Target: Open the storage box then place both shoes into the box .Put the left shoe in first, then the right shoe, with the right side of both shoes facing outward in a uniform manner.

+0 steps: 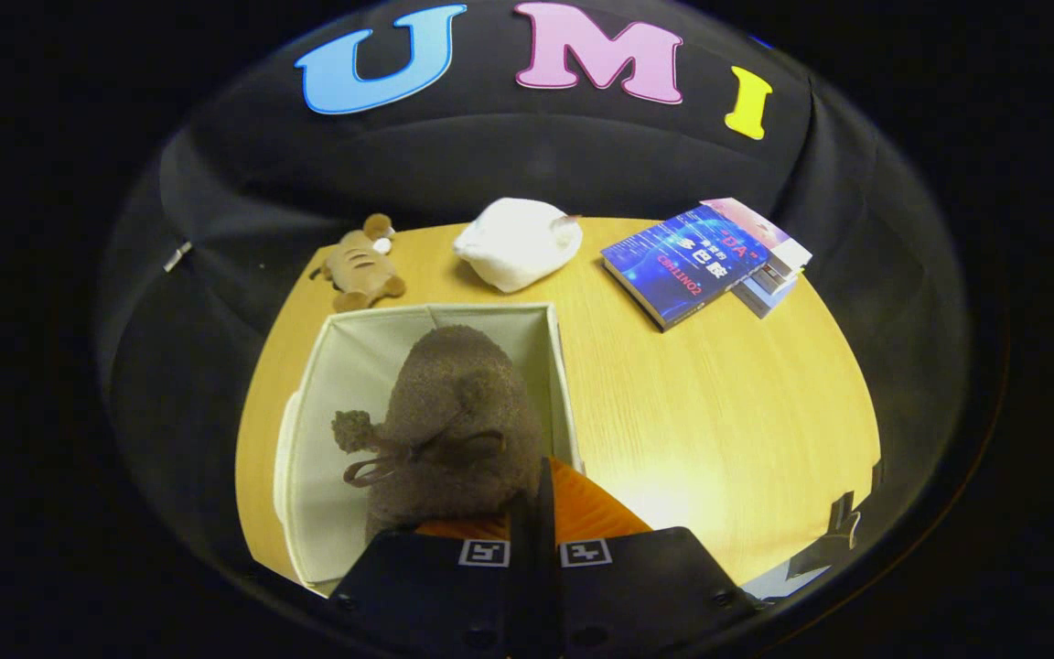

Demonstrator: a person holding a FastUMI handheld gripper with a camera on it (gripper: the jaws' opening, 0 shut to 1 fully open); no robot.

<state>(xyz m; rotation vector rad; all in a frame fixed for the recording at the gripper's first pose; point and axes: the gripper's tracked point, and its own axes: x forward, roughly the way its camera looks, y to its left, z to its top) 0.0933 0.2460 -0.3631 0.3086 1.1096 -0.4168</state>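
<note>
The hand-held gripper (532, 513) is pinching the fuzzy brown shoe (454, 421) over the open box (344, 366); a loose pinch could be dropping it crooked.

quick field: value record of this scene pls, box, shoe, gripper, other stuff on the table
box: open fabric storage box on the wooden table
shoe: brown fuzzy shoe with a bow, inside the box
gripper: gripper over the box, fingers close together at the shoe's near end; grip not clear
beyond box: plush toy, white shoe, books
</note>
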